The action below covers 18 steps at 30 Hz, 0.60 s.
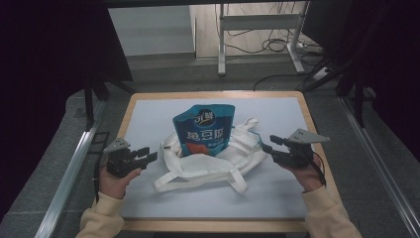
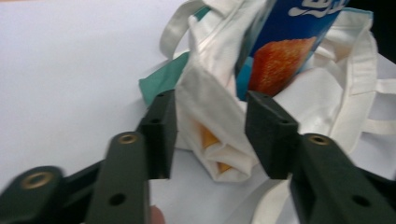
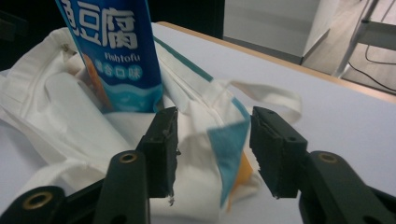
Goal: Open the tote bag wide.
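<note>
A: Where does the snack pouch (image 1: 204,130) stand?
B: Upright in the white tote bag (image 1: 218,161), mid-desk (image 1: 277,198), between both grippers.
A: Gripper states?
B: Left gripper (image 1: 147,154) and right gripper (image 1: 268,144) each stand half open, jaws astride a bag corner, gripping nothing.

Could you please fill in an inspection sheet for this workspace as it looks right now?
Surface: white mat on a wood-edged table.
Job's things: blue snack pouch stands in a crumpled white tote bag.
Clutter: nothing seen.
Grippers: left gripper and right gripper open, flanking the bag, its cloth between the jaws unpinched.
Cables: black leads on the floor behind.
Surroundings: grey desk frame, dark curtains.
</note>
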Each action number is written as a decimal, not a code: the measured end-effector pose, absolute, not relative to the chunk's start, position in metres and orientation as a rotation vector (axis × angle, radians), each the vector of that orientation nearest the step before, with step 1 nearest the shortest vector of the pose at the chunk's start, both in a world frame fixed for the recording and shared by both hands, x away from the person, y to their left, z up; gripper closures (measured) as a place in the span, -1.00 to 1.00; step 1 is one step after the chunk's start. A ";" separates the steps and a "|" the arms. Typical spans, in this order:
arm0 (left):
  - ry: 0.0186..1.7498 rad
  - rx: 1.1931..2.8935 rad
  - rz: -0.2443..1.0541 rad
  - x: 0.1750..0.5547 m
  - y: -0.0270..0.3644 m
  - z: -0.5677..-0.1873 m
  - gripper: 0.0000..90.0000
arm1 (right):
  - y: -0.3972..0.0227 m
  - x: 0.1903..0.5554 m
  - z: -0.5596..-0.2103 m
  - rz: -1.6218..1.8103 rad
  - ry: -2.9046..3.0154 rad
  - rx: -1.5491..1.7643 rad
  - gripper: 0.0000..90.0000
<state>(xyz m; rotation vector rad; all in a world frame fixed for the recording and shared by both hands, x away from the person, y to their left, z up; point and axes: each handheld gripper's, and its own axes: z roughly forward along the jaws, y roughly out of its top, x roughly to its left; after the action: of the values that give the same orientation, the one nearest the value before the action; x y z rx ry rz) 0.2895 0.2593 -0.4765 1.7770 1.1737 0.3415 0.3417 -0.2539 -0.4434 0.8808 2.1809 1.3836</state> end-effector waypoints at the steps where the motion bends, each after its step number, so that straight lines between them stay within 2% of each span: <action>1: 1.191 1.774 0.347 0.290 0.260 -0.479 0.07 | -0.257 0.340 -0.446 1.382 2.179 0.890 0.09; 5: 1.243 1.811 0.393 0.293 0.262 -0.492 -0.09 | -0.269 0.338 -0.462 1.358 2.185 0.947 0.03; 12: 1.297 1.831 0.388 0.296 0.265 -0.508 -0.13 | -0.284 0.338 -0.494 1.310 2.221 1.052 0.00; 18: 1.277 1.851 0.390 0.296 0.259 -0.508 -0.15 | -0.287 0.336 -0.496 1.317 2.202 1.061 0.00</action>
<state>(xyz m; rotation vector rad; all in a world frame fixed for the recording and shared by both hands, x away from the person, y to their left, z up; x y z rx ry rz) 0.2964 0.2586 -0.5082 1.8508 1.2766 0.3905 0.3364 -0.2870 -0.4957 1.0608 2.2017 1.3173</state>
